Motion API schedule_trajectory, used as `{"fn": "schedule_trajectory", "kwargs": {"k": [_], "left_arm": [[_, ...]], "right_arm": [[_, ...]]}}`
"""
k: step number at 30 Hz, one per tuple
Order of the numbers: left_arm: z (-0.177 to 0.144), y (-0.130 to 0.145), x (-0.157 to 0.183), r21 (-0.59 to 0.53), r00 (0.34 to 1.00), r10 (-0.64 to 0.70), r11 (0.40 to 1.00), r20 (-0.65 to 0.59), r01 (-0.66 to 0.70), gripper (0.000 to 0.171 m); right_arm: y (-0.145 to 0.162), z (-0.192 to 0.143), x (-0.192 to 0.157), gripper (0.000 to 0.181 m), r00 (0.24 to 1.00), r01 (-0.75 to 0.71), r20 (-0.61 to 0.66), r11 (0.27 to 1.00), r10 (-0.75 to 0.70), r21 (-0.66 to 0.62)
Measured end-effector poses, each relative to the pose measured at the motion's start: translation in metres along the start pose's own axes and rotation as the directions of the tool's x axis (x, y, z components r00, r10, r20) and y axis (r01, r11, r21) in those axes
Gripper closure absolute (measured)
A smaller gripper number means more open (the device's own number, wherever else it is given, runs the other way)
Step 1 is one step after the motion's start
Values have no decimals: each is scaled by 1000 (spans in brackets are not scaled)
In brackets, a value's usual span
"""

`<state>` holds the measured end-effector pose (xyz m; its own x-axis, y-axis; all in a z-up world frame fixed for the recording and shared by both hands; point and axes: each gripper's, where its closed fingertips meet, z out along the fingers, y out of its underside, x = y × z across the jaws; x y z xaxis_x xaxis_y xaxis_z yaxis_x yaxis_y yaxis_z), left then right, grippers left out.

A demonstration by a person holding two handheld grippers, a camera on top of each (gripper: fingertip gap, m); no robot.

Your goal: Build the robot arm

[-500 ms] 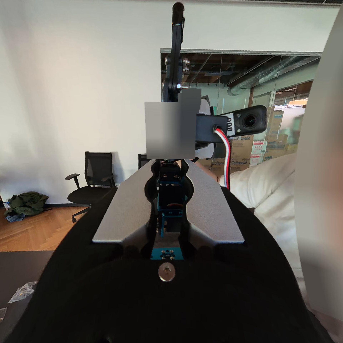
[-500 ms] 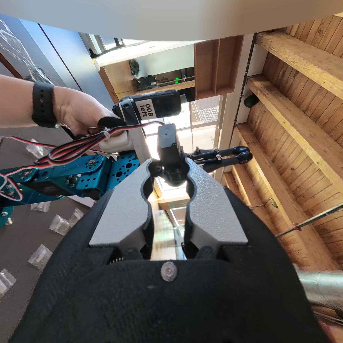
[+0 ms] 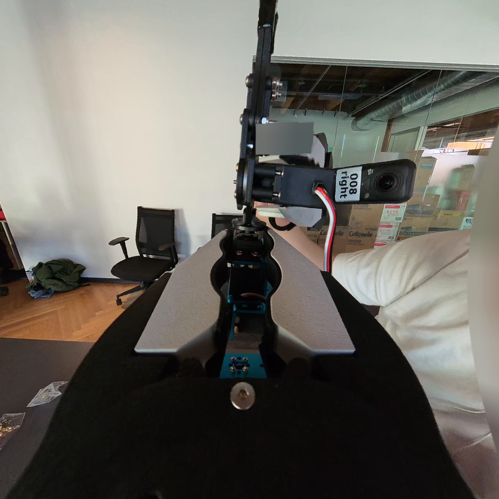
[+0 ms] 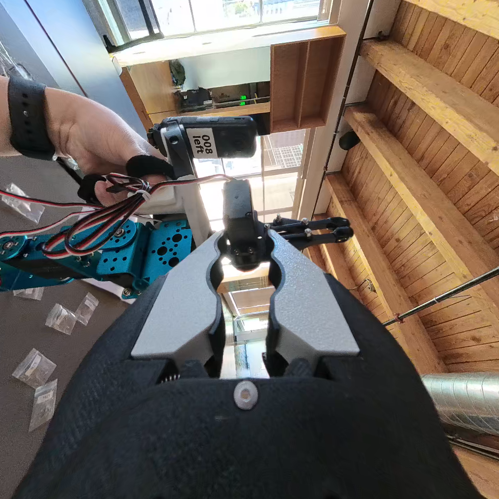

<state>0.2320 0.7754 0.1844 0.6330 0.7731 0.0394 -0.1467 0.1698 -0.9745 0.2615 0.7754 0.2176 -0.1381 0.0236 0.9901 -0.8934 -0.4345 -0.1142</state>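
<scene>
Evidently both tools clamped: left tool (image 3: 244,259) on perforated blue-anodised bracket (image 3: 244,310), right tool (image 4: 244,251) on boxy black servo (image 4: 239,216).

The toy arm's bracket (image 4: 162,251) was glossy blue metal. Both sets of fingers (image 3: 186,302) (image 4: 186,305) looked rough, matt grey; the ceiling (image 4: 432,189) was bare wood.

Bench: dark grey flat bench (image 4: 32,337), matte top.
On the bench: small clear plastic bags (image 4: 60,318) of small parts, scattered apart; more clear bags (image 3: 46,393) at its left edge.
</scene>
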Motion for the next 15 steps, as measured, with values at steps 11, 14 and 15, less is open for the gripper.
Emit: {"fn": "schedule_trajectory", "kwargs": {"k": [11, 14, 15], "left_arm": [[1, 1, 0, -3, 1000, 30, 1000, 2, -30, 151], [1, 1, 0, -5, 999, 35, 999, 5, -35, 151], [1, 1, 0, -4, 999, 36, 999, 6, -36, 151]], "right_arm": [[2, 4, -3, 161, 1000, 1, 32, 998, 1, -56], [3, 4, -3, 161, 999, -1, 34, 998, 3, -68], [3, 4, -3, 161, 999, -2, 36, 998, 4, -70]]}}
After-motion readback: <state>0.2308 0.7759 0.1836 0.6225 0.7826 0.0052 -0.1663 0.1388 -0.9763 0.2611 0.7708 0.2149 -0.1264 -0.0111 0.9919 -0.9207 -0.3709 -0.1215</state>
